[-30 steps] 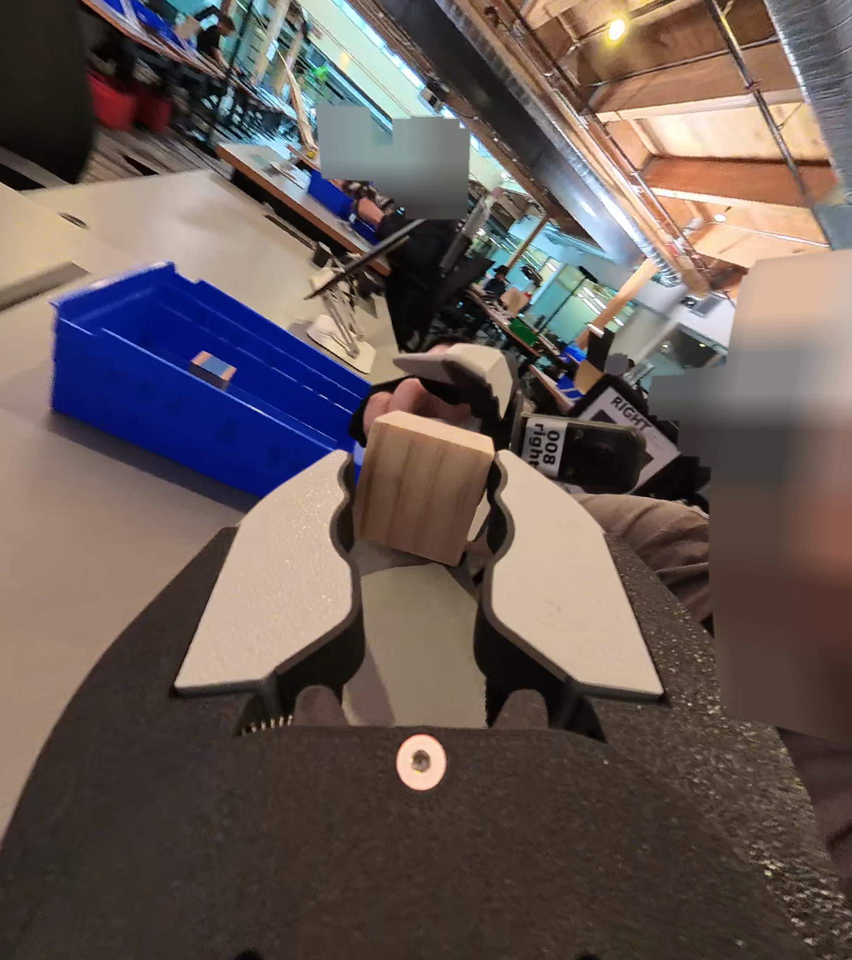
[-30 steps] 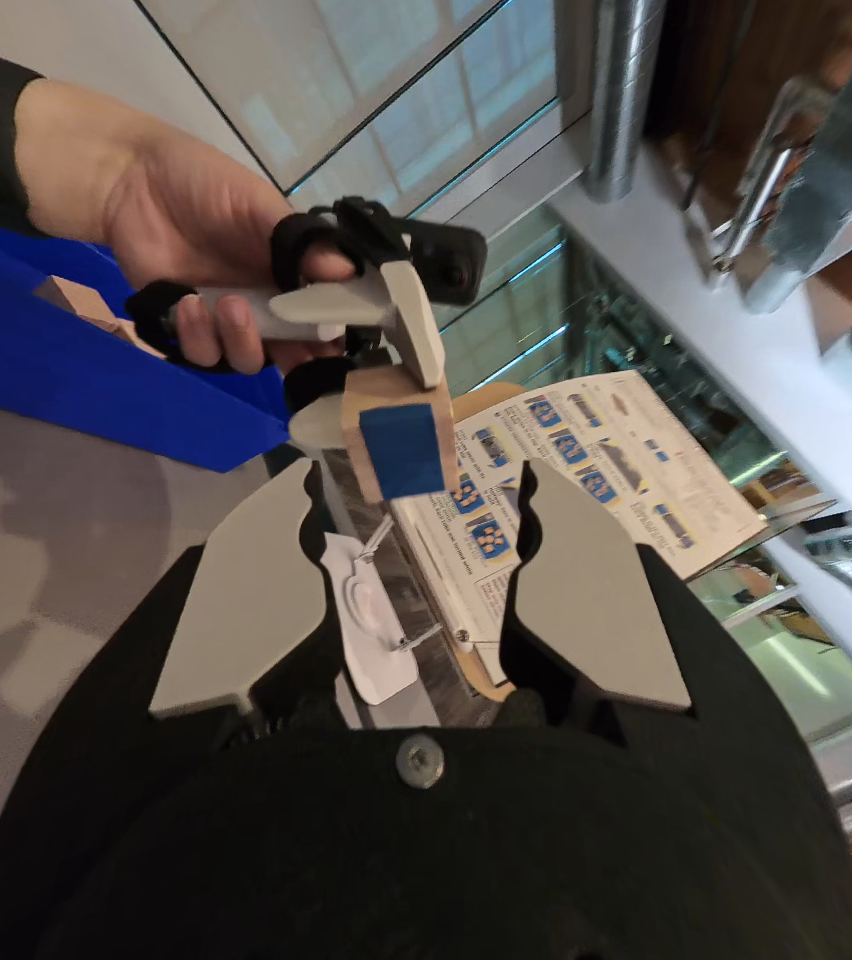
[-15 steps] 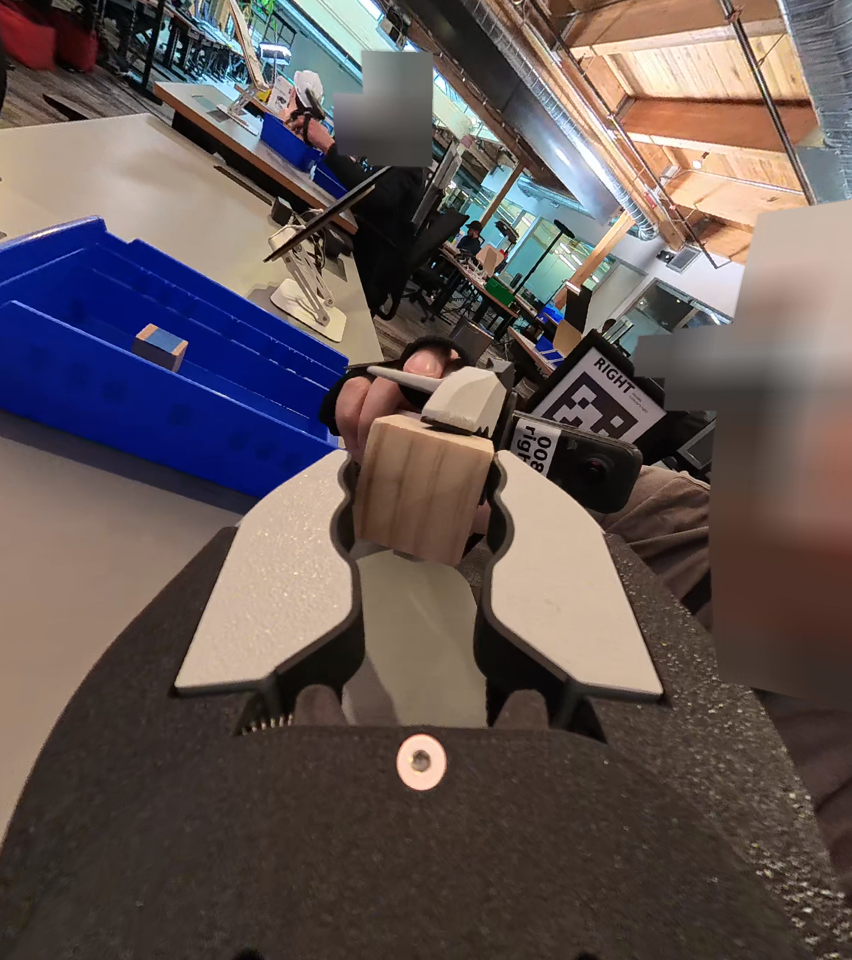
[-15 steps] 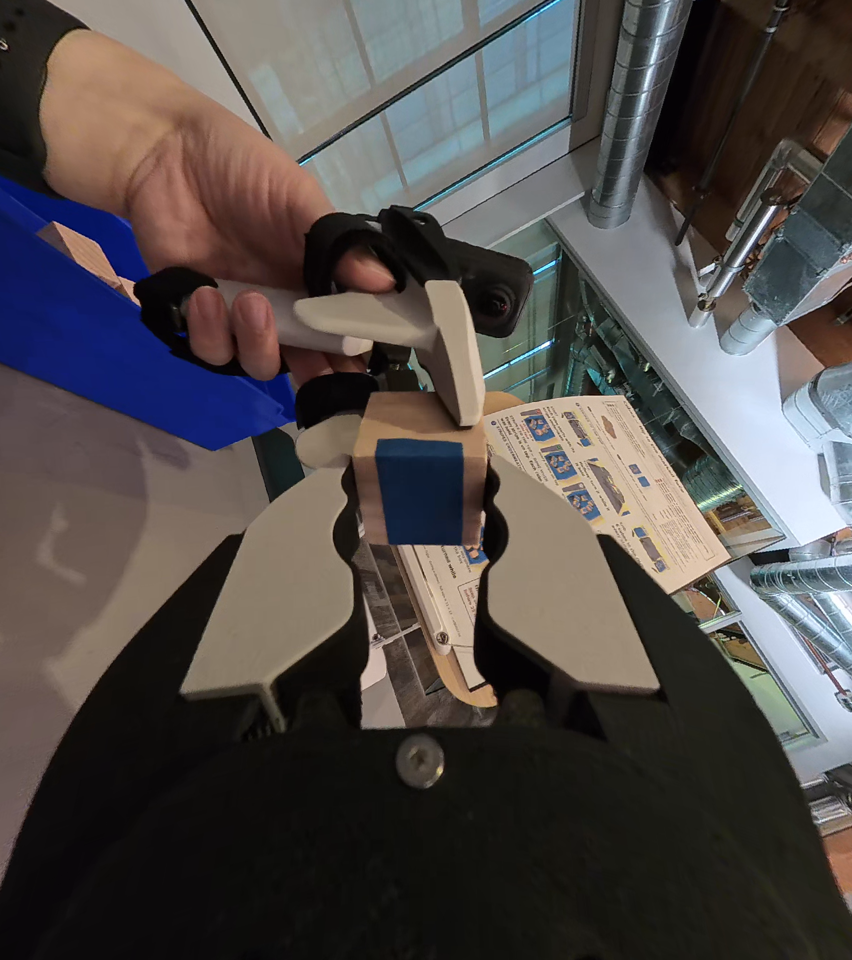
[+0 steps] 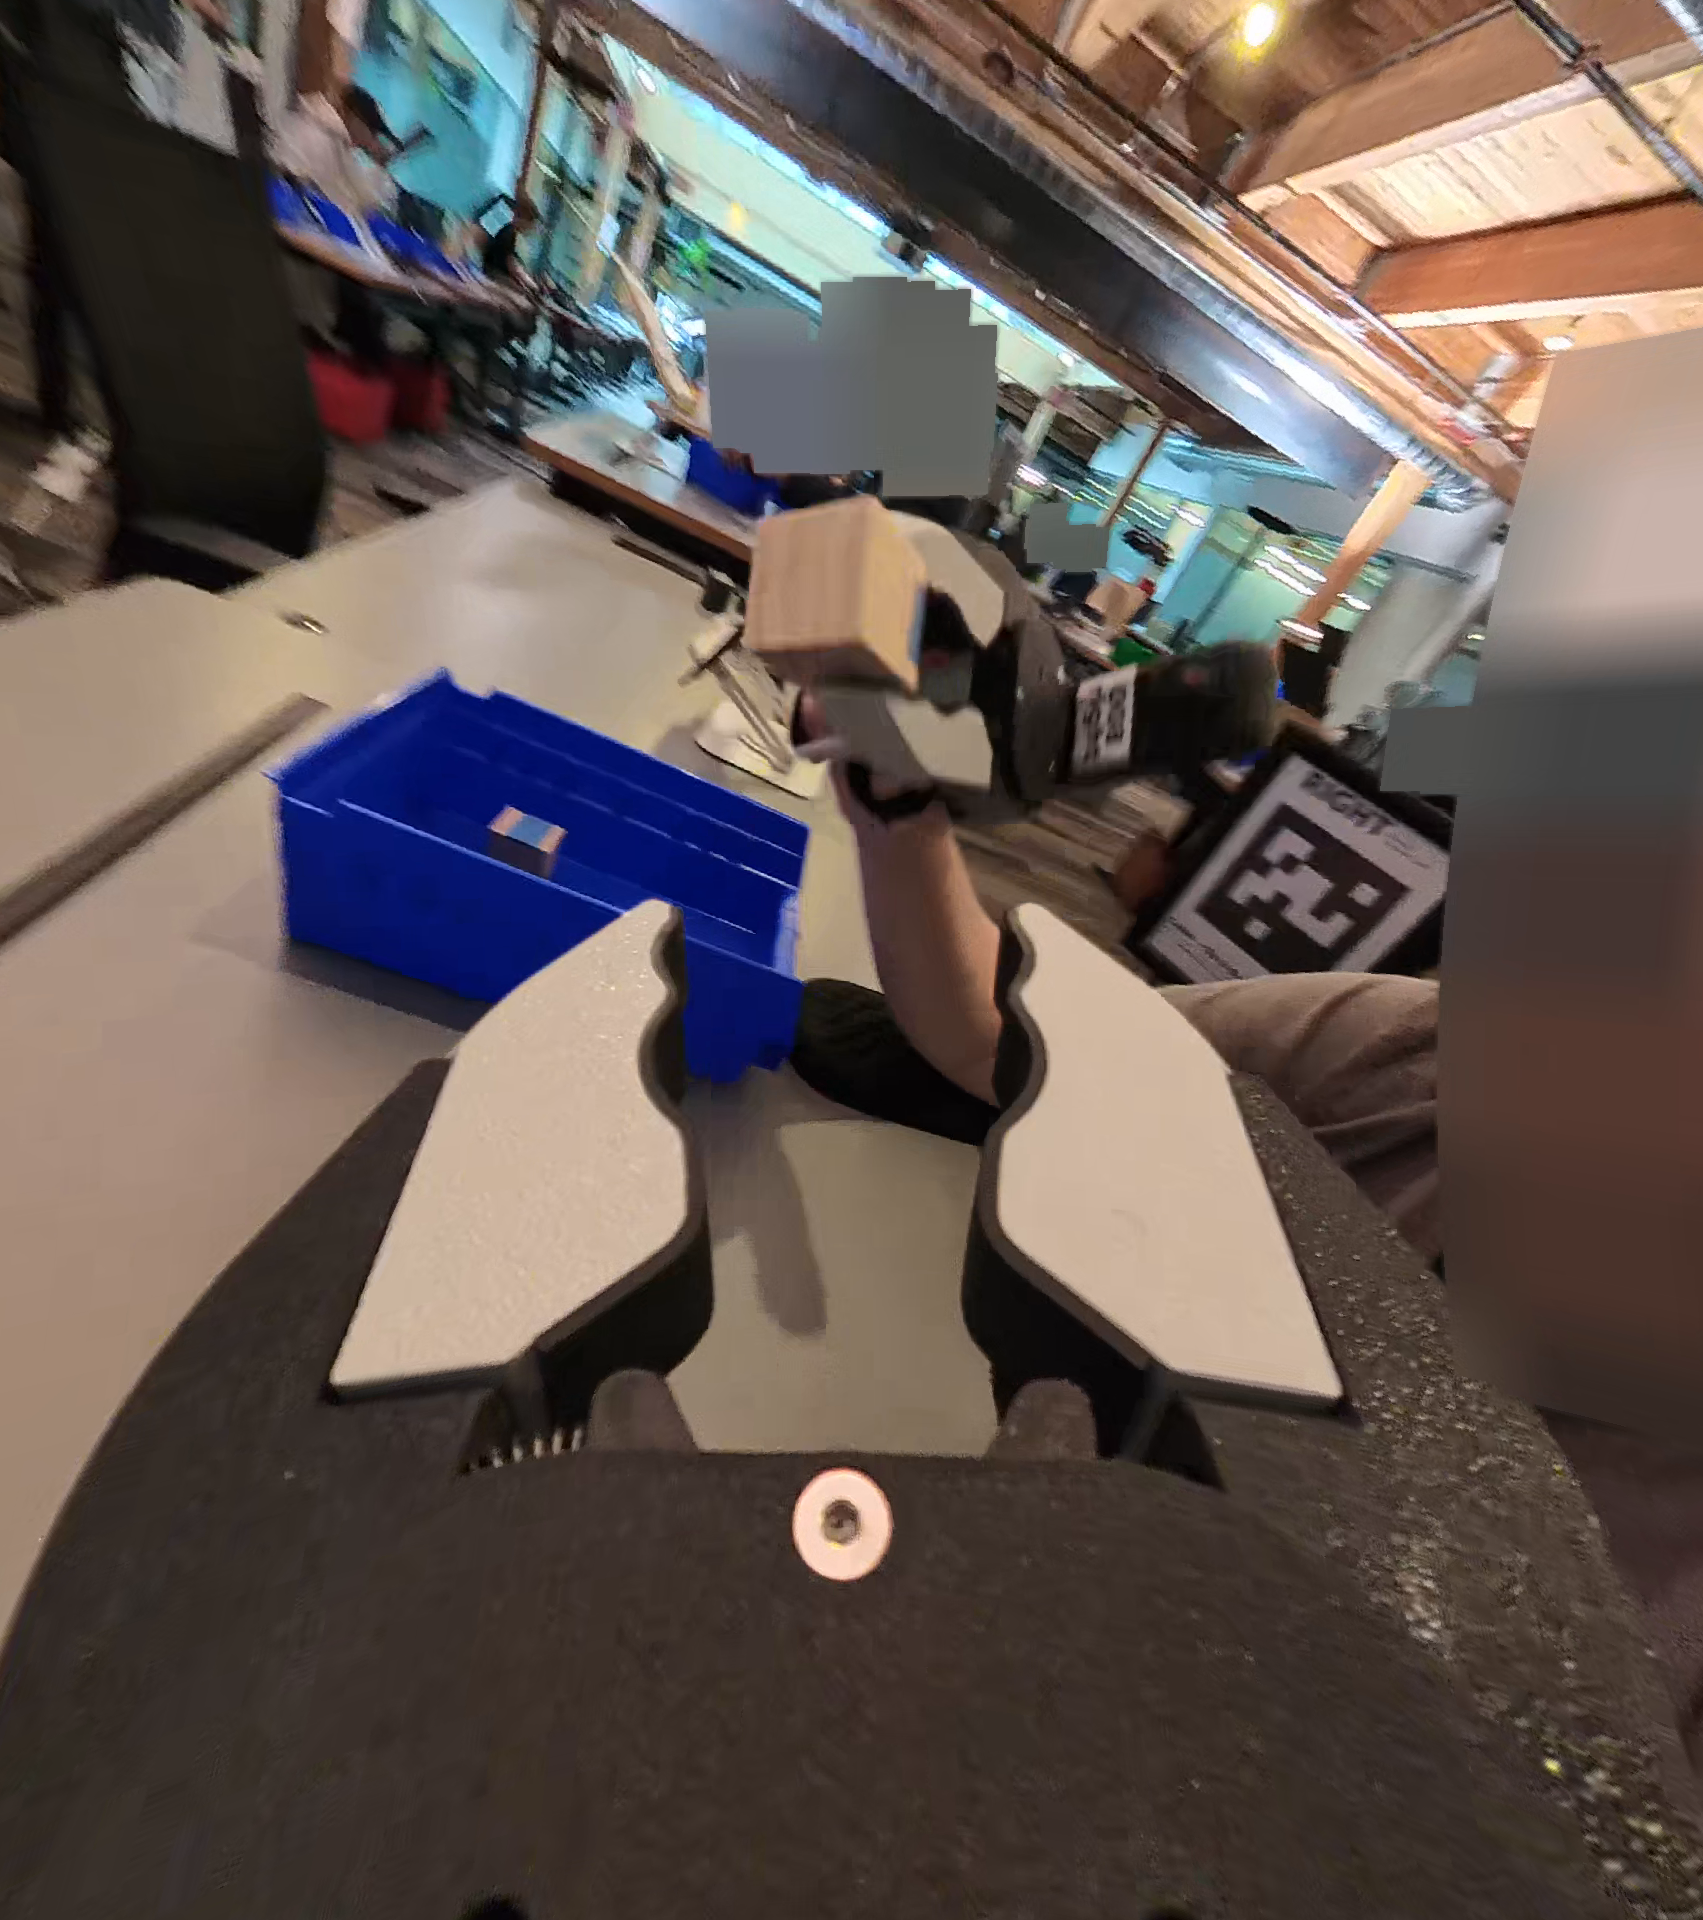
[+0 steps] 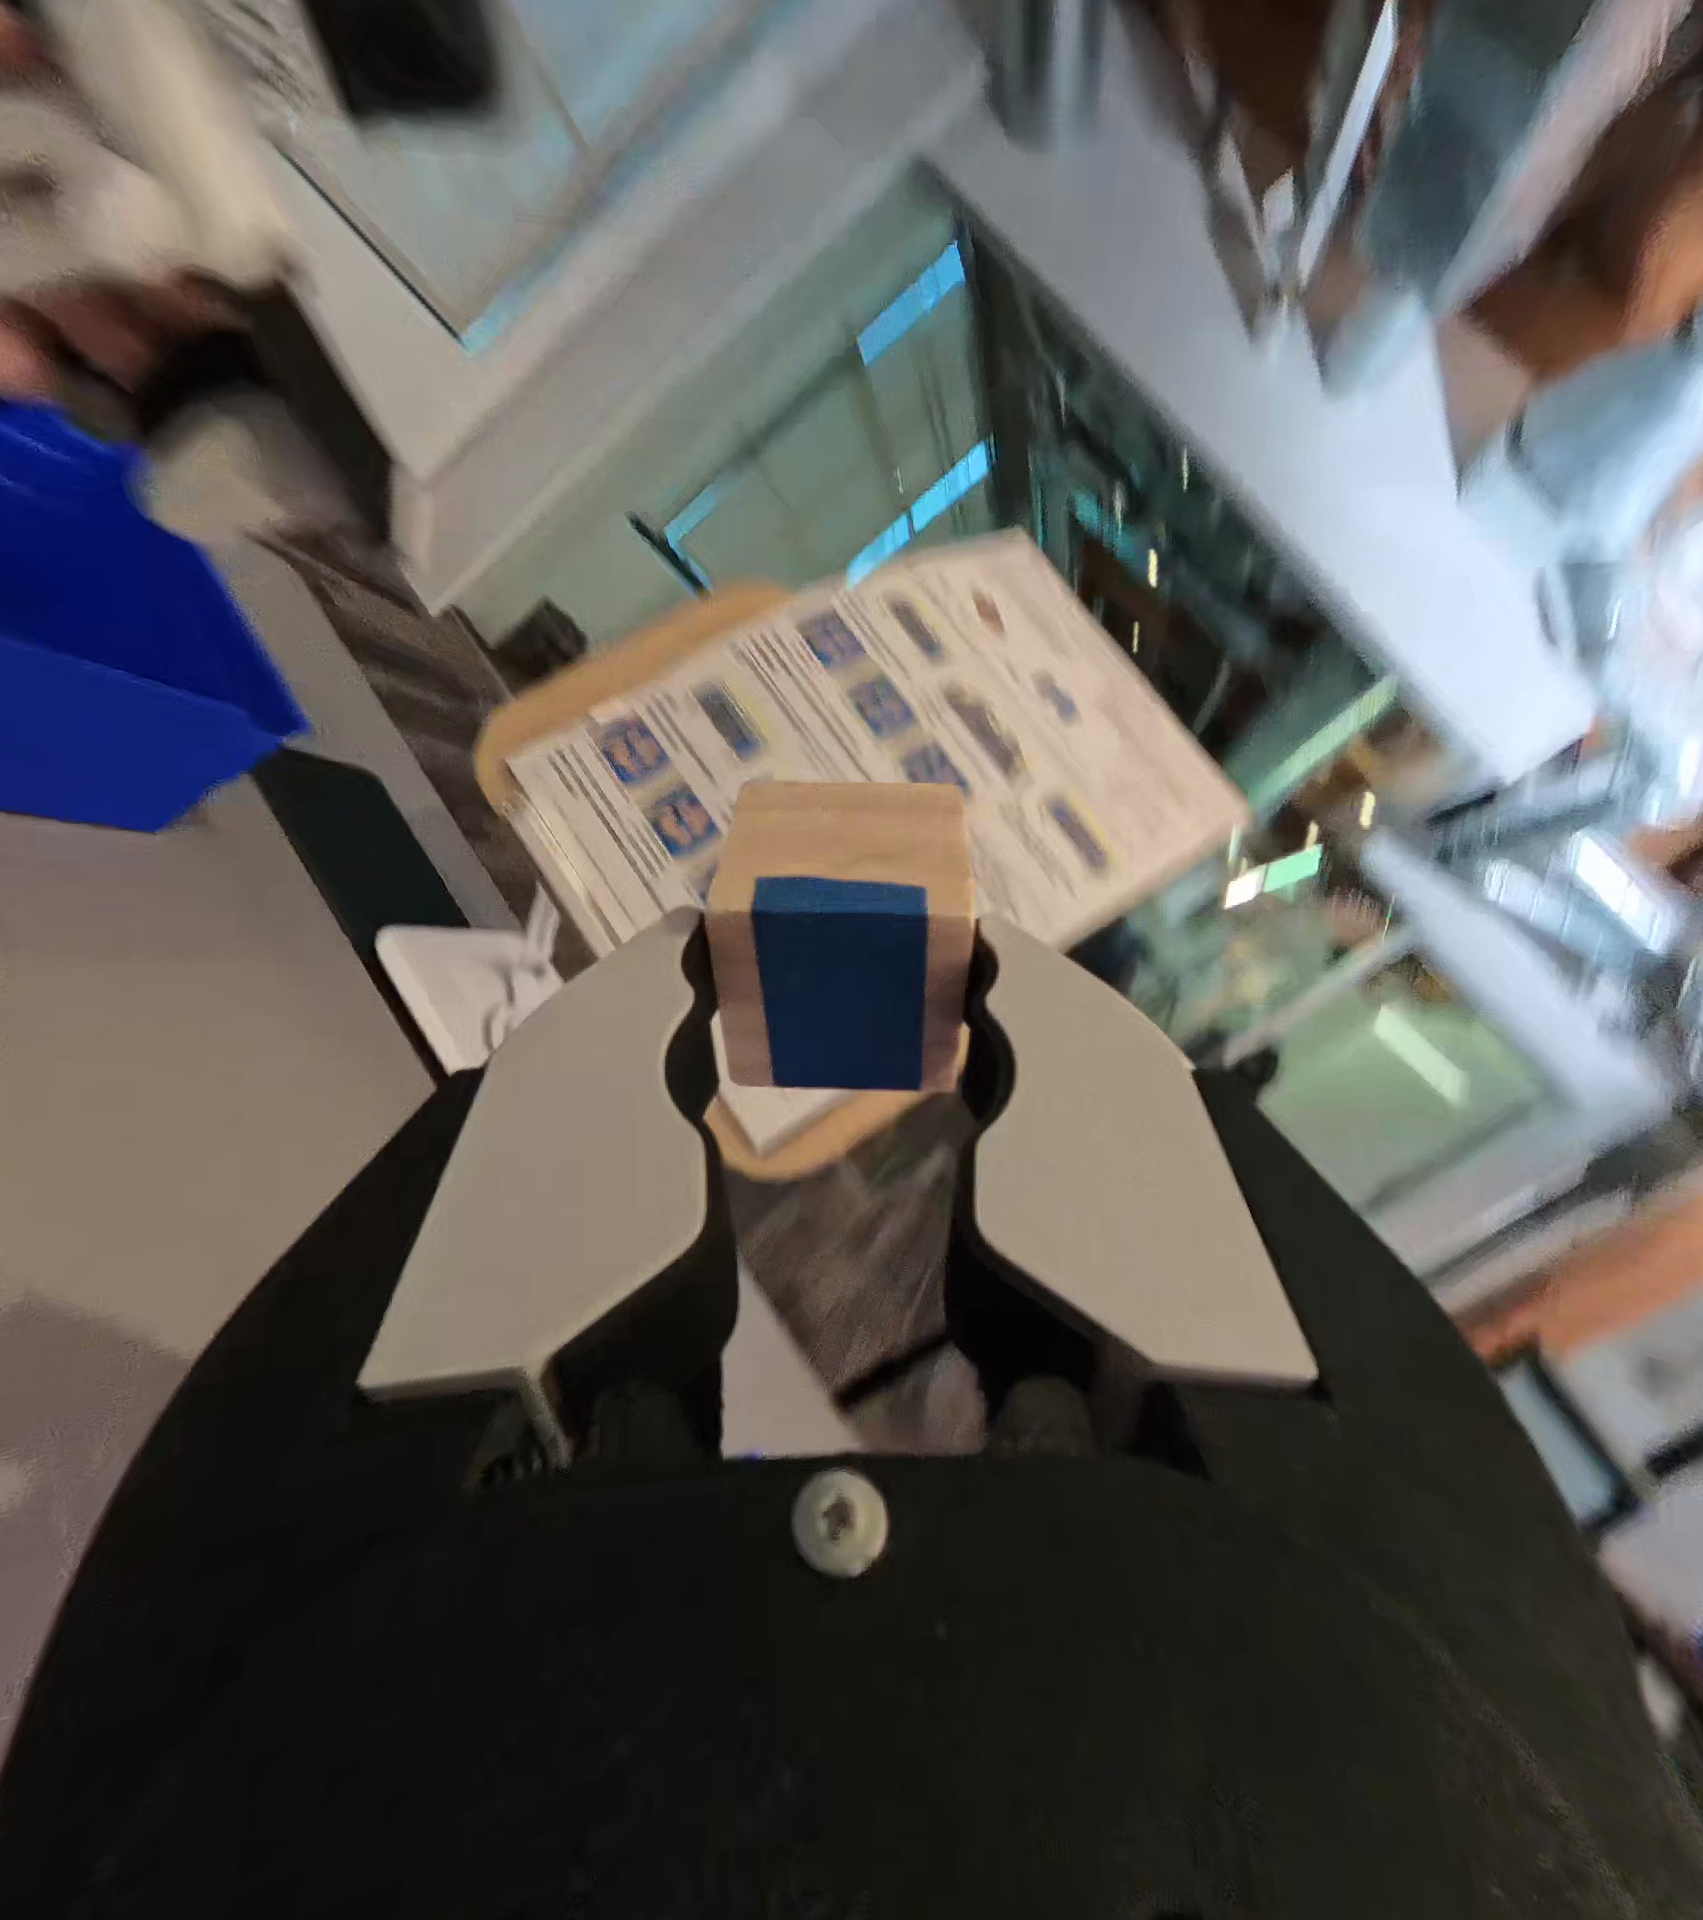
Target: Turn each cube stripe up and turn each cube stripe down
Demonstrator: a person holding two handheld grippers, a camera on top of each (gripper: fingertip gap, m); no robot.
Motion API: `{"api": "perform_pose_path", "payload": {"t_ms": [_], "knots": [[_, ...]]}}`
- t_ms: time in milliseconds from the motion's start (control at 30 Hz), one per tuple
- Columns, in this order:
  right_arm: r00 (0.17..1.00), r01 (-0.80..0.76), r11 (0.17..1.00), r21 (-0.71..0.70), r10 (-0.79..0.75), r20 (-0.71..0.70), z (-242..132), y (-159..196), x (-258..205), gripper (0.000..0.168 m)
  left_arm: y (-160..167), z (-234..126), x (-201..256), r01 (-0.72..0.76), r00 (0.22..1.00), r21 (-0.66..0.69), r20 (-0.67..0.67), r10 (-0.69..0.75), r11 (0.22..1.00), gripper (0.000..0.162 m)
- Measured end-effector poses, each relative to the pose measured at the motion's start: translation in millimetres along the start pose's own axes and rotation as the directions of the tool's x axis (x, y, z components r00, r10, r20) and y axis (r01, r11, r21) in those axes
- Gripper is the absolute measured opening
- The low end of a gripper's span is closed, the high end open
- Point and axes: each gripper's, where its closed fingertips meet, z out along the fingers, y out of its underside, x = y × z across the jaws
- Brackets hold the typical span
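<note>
My right gripper (image 6: 842,961) is shut on a wooden cube (image 6: 839,935) and holds it in the air, its blue stripe facing the camera. The same cube (image 5: 839,605) shows in the left wrist view, held high by the right gripper (image 5: 914,675) above the far end of the blue bin (image 5: 431,914). My left gripper (image 5: 842,940) is open and empty, over the grey table (image 5: 99,1091) near the bin's near corner. A second cube (image 5: 527,837) sits inside the bin, its blue stripe facing up.
A clipboard with a printed sheet (image 6: 857,686) stands on a white stand behind the table. A marker board (image 5: 1294,883) leans at the right. The person's forearm (image 5: 930,935) rises just beyond my left fingertips. People and other tables are far behind.
The cube passed from my left gripper to my right. The left gripper opened and drew back; the right closed on the cube and lifted it away. The right view is now motion-blurred.
</note>
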Motion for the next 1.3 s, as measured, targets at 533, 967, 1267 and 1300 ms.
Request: {"api": "perform_pose_path", "payload": {"t_ms": [533, 967, 1267, 1300], "knots": [[0.555, -0.456, -0.087, -0.886, 0.750, -0.359, -80, 288, -39, 0.046, -8, -28, 15, -0.128, 0.966, -0.058, 0.218, 0.137, 0.990, 0.048], [0.618, -0.286, -0.295, -0.912, 0.670, -0.411, -101, 341, -86, 0.047, -13, -33, 3, -0.141, 0.944, -0.039, 0.297, 0.147, 0.989, 0.049], [0.641, -0.323, -0.255, -0.911, 0.650, -0.409, -94, 346, -77, 0.050, 3, -27, -2, -0.054, 0.955, -0.111, 0.284, 0.084, 0.992, 0.048], [0.642, -0.337, -0.231, -0.913, 0.653, -0.402, -90, 343, -73, 0.051, 2, -29, -2, -0.053, 0.955, -0.104, 0.284, 0.081, 0.993, 0.048]]}}
